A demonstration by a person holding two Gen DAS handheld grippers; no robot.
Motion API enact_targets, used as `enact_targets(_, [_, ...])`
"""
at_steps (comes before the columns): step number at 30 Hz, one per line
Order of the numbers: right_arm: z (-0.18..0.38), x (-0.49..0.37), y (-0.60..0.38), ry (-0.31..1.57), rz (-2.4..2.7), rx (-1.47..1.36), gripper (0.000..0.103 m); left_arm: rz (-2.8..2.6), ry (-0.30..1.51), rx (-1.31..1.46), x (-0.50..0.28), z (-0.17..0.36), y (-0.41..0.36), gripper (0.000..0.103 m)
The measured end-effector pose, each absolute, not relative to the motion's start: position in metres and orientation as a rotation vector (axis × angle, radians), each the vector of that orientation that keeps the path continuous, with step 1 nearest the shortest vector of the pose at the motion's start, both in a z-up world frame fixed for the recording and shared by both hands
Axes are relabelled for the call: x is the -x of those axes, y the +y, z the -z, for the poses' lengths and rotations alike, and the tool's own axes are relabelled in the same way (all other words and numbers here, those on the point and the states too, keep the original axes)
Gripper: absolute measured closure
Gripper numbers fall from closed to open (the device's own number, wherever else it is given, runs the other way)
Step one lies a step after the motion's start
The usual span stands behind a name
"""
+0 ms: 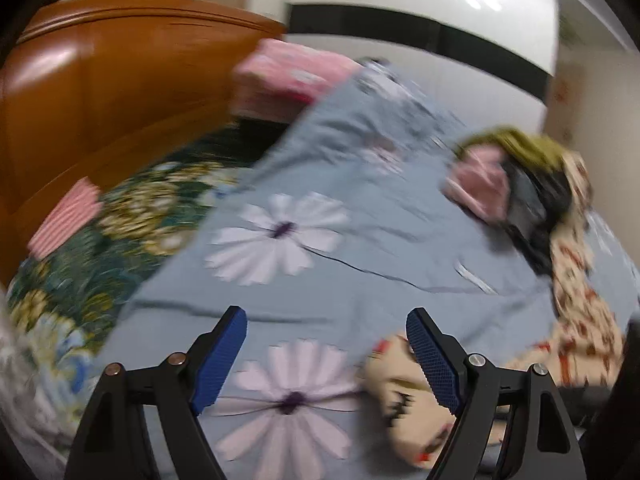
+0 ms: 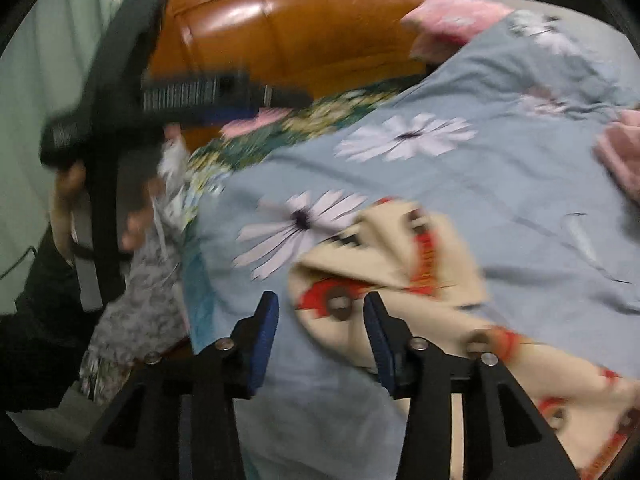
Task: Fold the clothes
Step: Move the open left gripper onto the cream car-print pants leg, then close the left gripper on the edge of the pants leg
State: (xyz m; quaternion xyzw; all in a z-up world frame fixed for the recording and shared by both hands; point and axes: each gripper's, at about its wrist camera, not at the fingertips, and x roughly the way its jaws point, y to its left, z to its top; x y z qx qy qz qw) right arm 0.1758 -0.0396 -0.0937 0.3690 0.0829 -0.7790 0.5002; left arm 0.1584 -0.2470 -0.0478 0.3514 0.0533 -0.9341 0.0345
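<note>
A cream garment with a red car print [image 2: 400, 264] lies crumpled on the grey-blue daisy bedsheet [image 2: 460, 184]. My right gripper [image 2: 320, 312] is open just above the garment's near edge, nothing between its blue pads. In the left wrist view the same cream garment [image 1: 404, 396] lies beside the right finger, trailing up toward a heap of clothes [image 1: 516, 184]. My left gripper [image 1: 326, 328] is open and empty above the sheet [image 1: 320, 184]. The left gripper's black body [image 2: 120, 120] shows at upper left of the right wrist view. Both views are motion-blurred.
A wooden headboard [image 1: 100, 80] stands behind the bed. A pink folded blanket [image 1: 288, 72] lies near it. A dark green floral quilt [image 1: 100, 240] with a pink striped item [image 1: 66, 220] covers the left side. A grey lace cloth [image 2: 140, 280] hangs at the bed's edge.
</note>
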Motion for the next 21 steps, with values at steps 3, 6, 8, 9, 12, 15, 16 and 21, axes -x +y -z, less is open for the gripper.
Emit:
enact_targets(3, [0.078,-0.16,0.0,0.16,2.043,-0.869,0.052,2.865,-0.088,-1.167,-0.131,0.063,-0.2,0.018])
enact_targets(6, [0.071,-0.142,0.045,0.142,2.235,-0.883,0.051,2.78,-0.381,-1.24,-0.106,0.089,-0.154,0.018])
enact_targets(8, [0.071,-0.131,0.078,0.12,2.354,-0.908,0.051,2.716,-0.551,-1.289,-0.093,0.107,-0.127,0.018])
enact_targets(9, [0.071,-0.127,0.094,0.101,2.401,-0.922,0.051,2.686,-0.624,-1.31,-0.089,0.116,-0.116,0.018])
enact_targets(12, [0.073,-0.119,0.14,0.009,2.497,-0.961,0.051,2.586,-0.821,-1.358,-0.081,0.142,-0.089,0.018])
enact_targets(15, [0.074,-0.117,0.174,-0.046,2.552,-0.983,0.051,2.495,-0.901,-1.347,-0.077,0.161,-0.086,0.017])
enact_targets(16, [0.074,-0.117,0.185,-0.059,2.567,-0.988,0.051,2.506,-0.846,-1.356,-0.076,0.161,-0.09,0.017])
enact_targets(21, [0.079,-0.121,0.224,-0.097,2.615,-1.003,0.051,2.574,-0.436,-1.424,-0.066,0.144,-0.126,0.019])
